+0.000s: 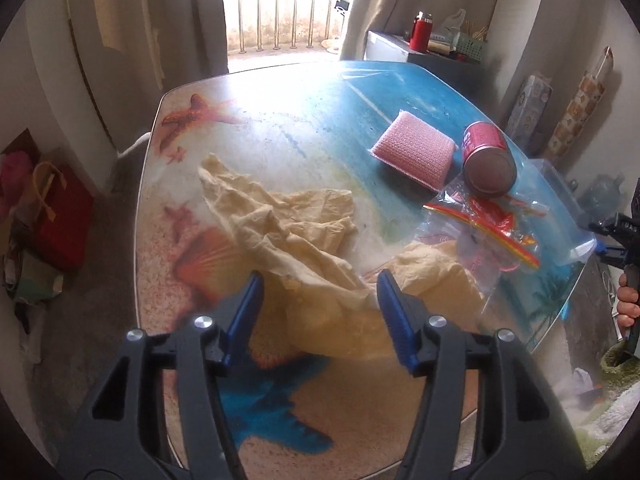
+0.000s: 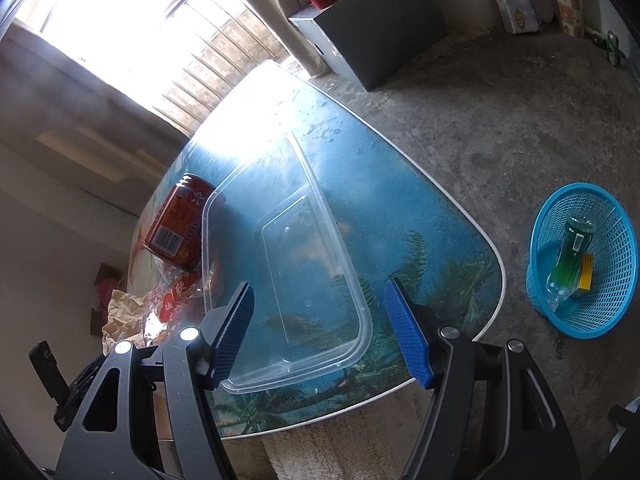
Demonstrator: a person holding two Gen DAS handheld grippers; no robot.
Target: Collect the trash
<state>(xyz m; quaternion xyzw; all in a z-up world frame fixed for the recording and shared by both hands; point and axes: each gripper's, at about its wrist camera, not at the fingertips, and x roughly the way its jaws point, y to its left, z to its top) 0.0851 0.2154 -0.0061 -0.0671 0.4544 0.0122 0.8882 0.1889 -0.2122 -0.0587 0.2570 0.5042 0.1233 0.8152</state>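
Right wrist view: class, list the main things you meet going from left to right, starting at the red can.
red can → clear plastic tub → blue basket on the floor, holding a green bottle.

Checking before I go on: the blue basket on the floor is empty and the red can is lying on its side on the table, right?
Not quite. The blue basket already holds a green bottle and a small yellow item, as the right wrist view shows. The red can does lie on its side on the table.
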